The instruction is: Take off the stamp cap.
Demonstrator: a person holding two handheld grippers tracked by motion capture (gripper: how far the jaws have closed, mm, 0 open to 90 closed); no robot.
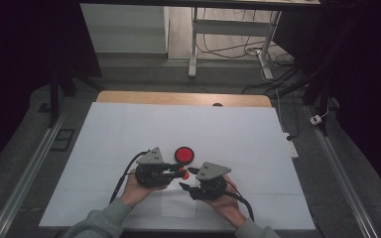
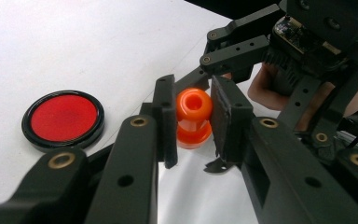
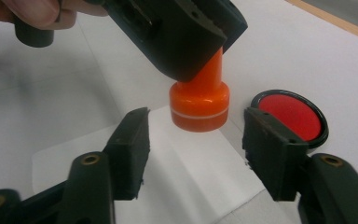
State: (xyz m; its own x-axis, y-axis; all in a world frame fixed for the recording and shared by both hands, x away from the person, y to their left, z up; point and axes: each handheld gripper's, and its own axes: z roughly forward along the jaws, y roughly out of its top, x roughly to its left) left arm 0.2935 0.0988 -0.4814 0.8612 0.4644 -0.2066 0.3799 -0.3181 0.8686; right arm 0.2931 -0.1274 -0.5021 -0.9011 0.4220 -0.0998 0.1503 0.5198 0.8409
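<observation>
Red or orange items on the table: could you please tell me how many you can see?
2. The orange stamp is clamped upright in the left gripper, above the white sheet. The round red ink pad lies on the table just beyond the grippers.

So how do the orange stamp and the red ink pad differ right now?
The orange stamp is tall and waisted, with a knob top; the red ink pad is a flat round dish with a black rim. The stamp is clamped upright at its knob in the left gripper; the ink pad lies free on the white sheet, with no gripper on it. Both are round and glossy.
</observation>
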